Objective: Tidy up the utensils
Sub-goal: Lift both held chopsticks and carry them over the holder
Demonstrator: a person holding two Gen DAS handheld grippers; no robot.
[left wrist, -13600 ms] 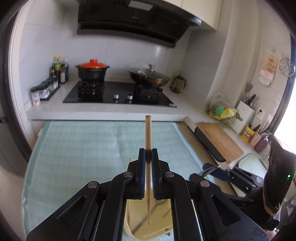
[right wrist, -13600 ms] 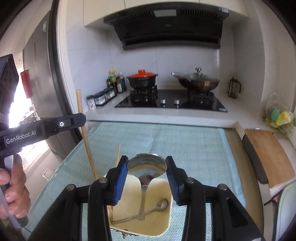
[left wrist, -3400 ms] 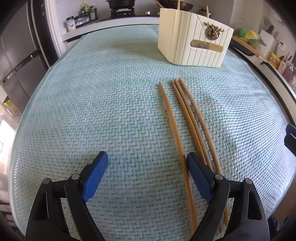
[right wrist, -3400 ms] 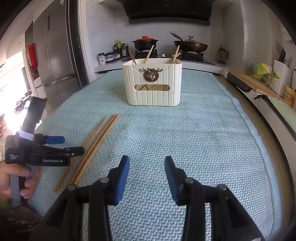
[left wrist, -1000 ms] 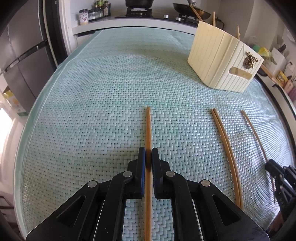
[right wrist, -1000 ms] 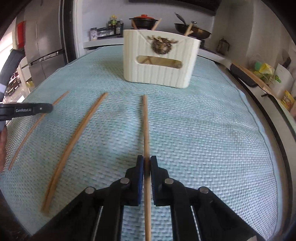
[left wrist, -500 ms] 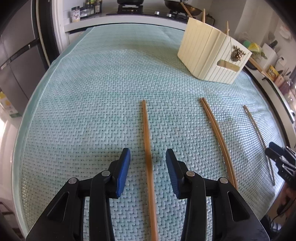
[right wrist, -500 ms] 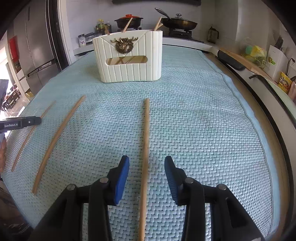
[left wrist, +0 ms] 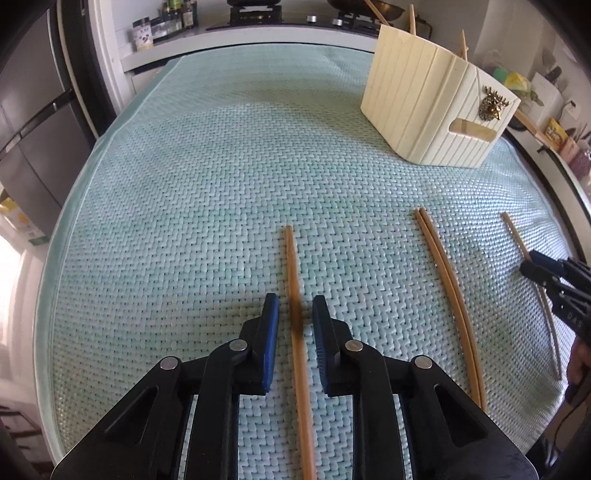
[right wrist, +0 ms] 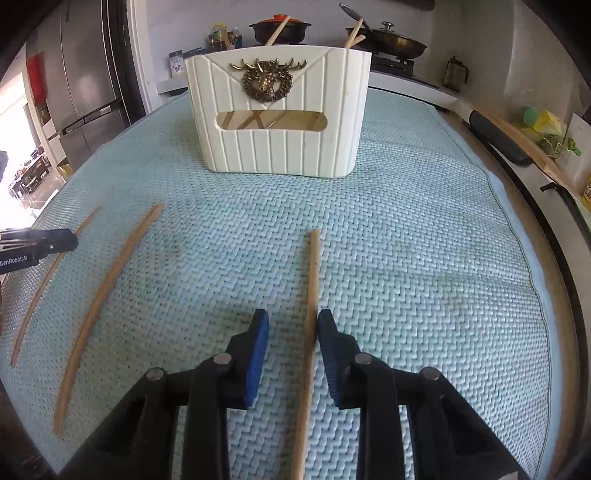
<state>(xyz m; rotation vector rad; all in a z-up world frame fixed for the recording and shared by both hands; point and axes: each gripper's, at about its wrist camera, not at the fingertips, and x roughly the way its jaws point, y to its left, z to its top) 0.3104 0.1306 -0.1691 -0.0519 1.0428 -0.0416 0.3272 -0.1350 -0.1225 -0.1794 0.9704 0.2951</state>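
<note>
On the pale green woven mat [left wrist: 184, 184] lie several wooden chopsticks. One chopstick [left wrist: 293, 280] runs between the blue pads of my left gripper [left wrist: 295, 310], whose jaws are closing with a gap still on both sides. Another chopstick [right wrist: 313, 280] lies between the pads of my right gripper [right wrist: 291, 325], close against the right pad and apart from the left one; these jaws are closing too. A cream ribbed utensil holder [right wrist: 277, 147] with a brass deer emblem stands upright further back, with chopsticks sticking out of it. The same holder [left wrist: 424, 110] is at the far right in the left wrist view.
A pair of chopsticks [left wrist: 447, 288] lies between the two grippers on the mat [right wrist: 424, 240]. Behind the mat are a hob with pots [right wrist: 280, 27] and spice jars [left wrist: 144, 35]. A fridge [right wrist: 85, 74] stands left, a cutting board [right wrist: 524, 144] right.
A second ago both grippers were shut on their chopsticks; they let go, opened wide, and now stand narrower. The right gripper has shifted left, so its chopstick sits by the right pad.
</note>
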